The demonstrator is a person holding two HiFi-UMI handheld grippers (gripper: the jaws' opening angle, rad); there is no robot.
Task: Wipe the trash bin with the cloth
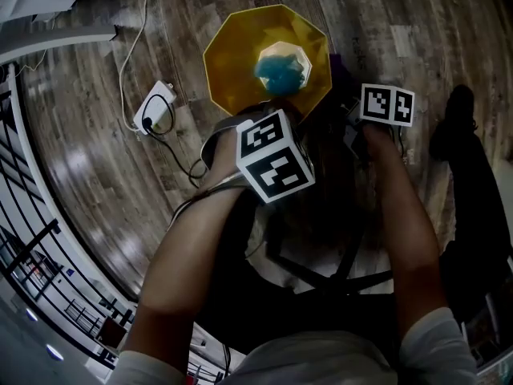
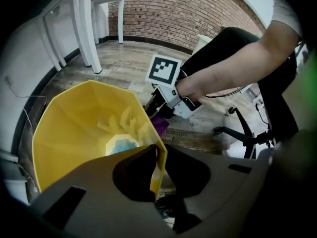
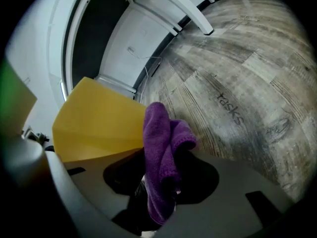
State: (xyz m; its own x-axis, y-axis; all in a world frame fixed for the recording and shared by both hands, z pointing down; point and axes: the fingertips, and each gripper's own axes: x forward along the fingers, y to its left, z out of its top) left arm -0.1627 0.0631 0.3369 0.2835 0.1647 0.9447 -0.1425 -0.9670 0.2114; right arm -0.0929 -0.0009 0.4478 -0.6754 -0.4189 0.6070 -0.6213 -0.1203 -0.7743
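Yellow trash bin [image 1: 240, 62]; purple cloth [image 3: 161, 152]; grey-brown floor [image 1: 417, 22].

Sleeves [image 1: 439, 339]: short, pale.
Left gripper [image 2: 157, 168]: grey jaws, black-and-white marker cube [image 1: 275, 156].
Right gripper [image 3: 161, 195]: grey jaws, matching cube [image 1: 388, 104].

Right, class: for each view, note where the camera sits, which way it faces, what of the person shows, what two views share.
Head view: on the person's head, facing steeply down into the trash bin; left forearm, right forearm show.
Left gripper view: on the left gripper, along jaws clamping the bin's rim; right forearm shows.
Right gripper view: on the right gripper, along jaws holding the cloth, past the bin's outside; no body.
Shared: head and left gripper views both see the blue lump inside.
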